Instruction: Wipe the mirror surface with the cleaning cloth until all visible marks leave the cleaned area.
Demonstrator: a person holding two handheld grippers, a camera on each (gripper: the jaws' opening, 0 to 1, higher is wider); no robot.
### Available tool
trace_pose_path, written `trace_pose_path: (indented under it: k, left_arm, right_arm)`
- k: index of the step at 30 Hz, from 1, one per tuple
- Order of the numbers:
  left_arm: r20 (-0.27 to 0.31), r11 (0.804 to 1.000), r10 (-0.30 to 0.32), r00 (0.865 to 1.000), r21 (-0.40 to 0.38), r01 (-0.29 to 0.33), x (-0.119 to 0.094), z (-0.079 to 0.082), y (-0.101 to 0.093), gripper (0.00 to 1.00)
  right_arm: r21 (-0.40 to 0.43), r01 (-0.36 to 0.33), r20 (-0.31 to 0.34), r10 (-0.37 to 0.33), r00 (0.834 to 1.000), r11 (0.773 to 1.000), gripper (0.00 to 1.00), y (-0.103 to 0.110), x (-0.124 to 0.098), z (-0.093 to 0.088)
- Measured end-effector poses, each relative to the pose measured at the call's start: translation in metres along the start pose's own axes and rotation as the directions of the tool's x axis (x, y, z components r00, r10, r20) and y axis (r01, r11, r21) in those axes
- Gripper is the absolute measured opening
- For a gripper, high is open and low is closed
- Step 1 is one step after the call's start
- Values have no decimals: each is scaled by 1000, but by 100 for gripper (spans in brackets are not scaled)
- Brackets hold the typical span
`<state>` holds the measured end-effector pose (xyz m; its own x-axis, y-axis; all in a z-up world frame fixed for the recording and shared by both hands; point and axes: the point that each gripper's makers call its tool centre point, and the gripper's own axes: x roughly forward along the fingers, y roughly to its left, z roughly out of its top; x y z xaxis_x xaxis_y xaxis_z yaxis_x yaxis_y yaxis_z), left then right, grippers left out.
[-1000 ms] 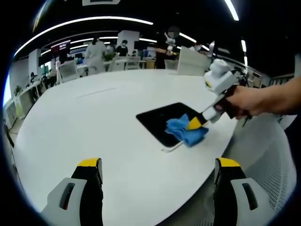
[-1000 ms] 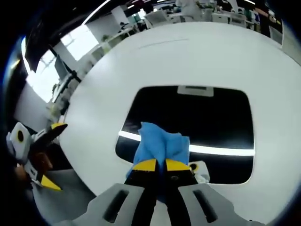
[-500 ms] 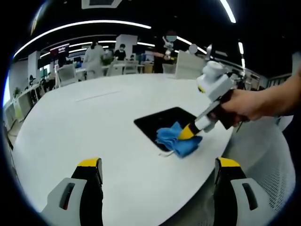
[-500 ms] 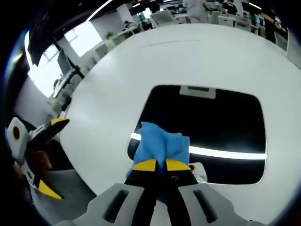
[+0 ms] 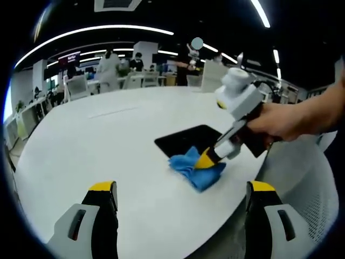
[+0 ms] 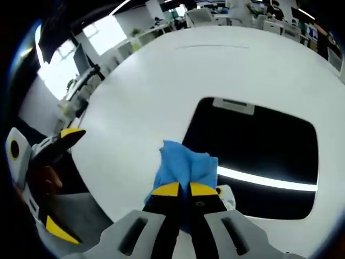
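Observation:
A dark rectangular mirror (image 6: 259, 156) lies flat on the white round table (image 6: 161, 86), reflecting a bright ceiling strip. My right gripper (image 6: 179, 190) is shut on a blue cleaning cloth (image 6: 186, 167), which rests over the mirror's near left edge and onto the table. In the left gripper view the mirror (image 5: 186, 141) sits right of centre, with the cloth (image 5: 194, 168) at its front corner under the right gripper (image 5: 205, 159), held by a hand. My left gripper (image 5: 180, 194) hangs open over the table's near edge, apart from both, nothing between its jaws.
A white tab (image 6: 226, 195) pokes out at the mirror's near edge by the cloth. Office chairs and desks with people stand beyond the table (image 5: 124, 70). A mesh chair back (image 5: 302, 183) lies to the right past the table rim.
The right gripper has dragged the cloth toward the mirror's near left edge, partly off the glass onto the table. The left gripper has stayed put and open.

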<state>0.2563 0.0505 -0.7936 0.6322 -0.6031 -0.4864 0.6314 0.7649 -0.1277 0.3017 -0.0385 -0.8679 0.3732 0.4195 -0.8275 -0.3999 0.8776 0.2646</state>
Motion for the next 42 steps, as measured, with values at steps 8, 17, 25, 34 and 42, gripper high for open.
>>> trace_pose_path:
  k: [8,17,25,34,42]
  left_arm:
    - [5,1000,7,1000,-8,-7,-1,1,1,99]
    - [-5,1000,8,1000,-8,-8,0,-2,2,99]
    - [-5,1000,16,1000,-17,-16,-2,-2,4,99]
    - [-12,1000,14,1000,-17,-14,-1,-3,3,99]
    - [-20,1000,9,1000,-12,-9,-1,-4,2,99]
  right_arm:
    - [6,-7,-5,7,1000,1000,0,0,0,0]
    - [32,-11,-22,11,1000,999,0,-2,1,2]
    - [45,1,-19,0,1000,999,0,-8,7,14]
    - [0,12,-27,-12,1000,1000,0,-13,14,28]
    - [-6,34,-36,-35,999,999,0,-22,20,44]
